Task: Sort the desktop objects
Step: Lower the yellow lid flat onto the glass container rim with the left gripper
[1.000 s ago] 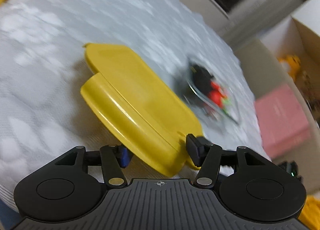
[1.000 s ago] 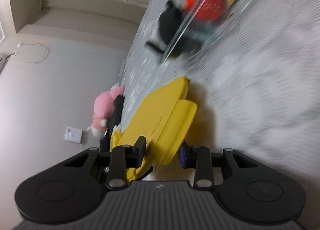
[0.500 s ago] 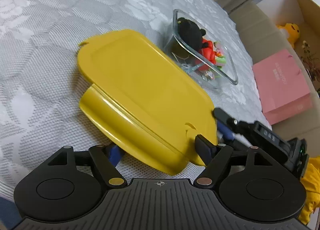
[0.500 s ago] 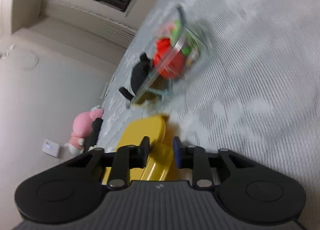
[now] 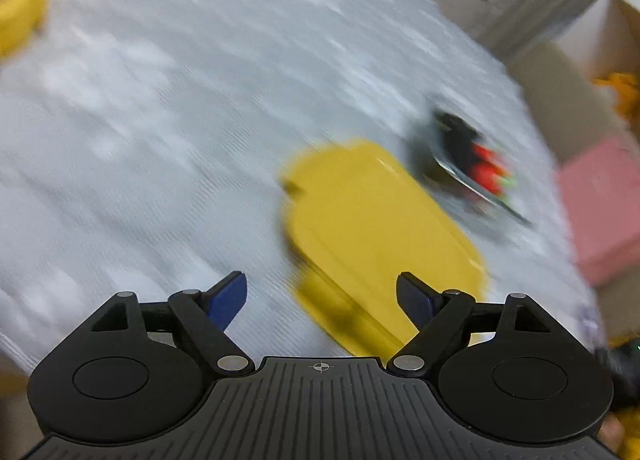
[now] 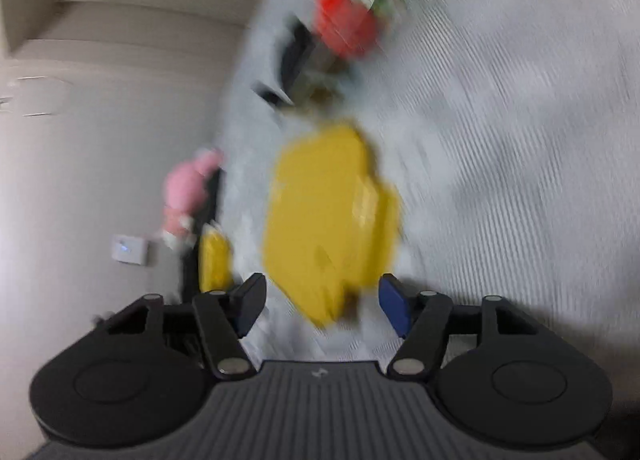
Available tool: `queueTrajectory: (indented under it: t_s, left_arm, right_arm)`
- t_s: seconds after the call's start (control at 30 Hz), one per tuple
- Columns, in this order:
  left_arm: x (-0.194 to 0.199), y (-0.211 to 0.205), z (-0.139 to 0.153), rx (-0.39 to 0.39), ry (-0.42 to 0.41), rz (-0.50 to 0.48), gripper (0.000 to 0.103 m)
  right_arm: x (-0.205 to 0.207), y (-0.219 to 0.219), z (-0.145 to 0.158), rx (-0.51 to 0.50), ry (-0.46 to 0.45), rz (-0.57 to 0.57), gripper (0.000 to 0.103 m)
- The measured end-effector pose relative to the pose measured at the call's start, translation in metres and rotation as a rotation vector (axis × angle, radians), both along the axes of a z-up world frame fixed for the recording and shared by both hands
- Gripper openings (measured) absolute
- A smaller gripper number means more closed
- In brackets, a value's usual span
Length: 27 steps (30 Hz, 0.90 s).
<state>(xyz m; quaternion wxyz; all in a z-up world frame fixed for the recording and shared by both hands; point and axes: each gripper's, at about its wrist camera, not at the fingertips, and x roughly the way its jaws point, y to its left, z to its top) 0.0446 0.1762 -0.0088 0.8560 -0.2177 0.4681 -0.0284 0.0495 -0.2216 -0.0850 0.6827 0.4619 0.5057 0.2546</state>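
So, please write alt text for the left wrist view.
Blurred by motion, the open left gripper hovers over a yellow lid lying on a white textured cloth. Behind the lid stands a glass container with black and red items.

- Left black plastic two-finger gripper [image 5: 322, 294]: ribbed grey-black deck with a small crosshair mark, round discs either side of that mark, silver pivot rivets, blue-faced finger pads [image 5: 228, 296].
- Right black plastic two-finger gripper [image 6: 322, 302]: same build, blue pads.
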Motion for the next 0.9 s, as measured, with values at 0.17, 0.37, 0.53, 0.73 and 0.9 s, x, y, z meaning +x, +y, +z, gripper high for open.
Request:
queueTrajectory:
  t_s: [0.17, 0.37, 0.53, 0.73, 0.9]
  left_arm:
    - [0.021, -0.003, -0.007, 0.042, 0.014, -0.034, 0.087]
    - [0.029, -0.004, -0.011, -0.075, -0.017, -0.049, 0.089]
    - [0.052, -0.009, -0.023, -0.183, -0.003, -0.051, 0.089]
    - [0.087, -0.064, -0.027, -0.026, 0.033, -0.176, 0.093]
    - [0.092, -0.105, -0.022, 0.055, 0.034, -0.316, 0.093]
  right_arm:
    - [0.001, 0.017, -0.003, -0.044, 0.005, -0.078, 0.057]
    - [0.003, -0.004, 0.003, -0.097, -0.053, -0.137, 0.025]
    - [0.004, -0.021, 0.008, -0.141, -0.102, -0.185, 0.02]
    - [0.007, -0.042, 0.011, -0.194, -0.146, -0.238, 0.021]
    - [0.019, -0.043, 0.005, -0.208, -0.169, -0.172, 0.026]
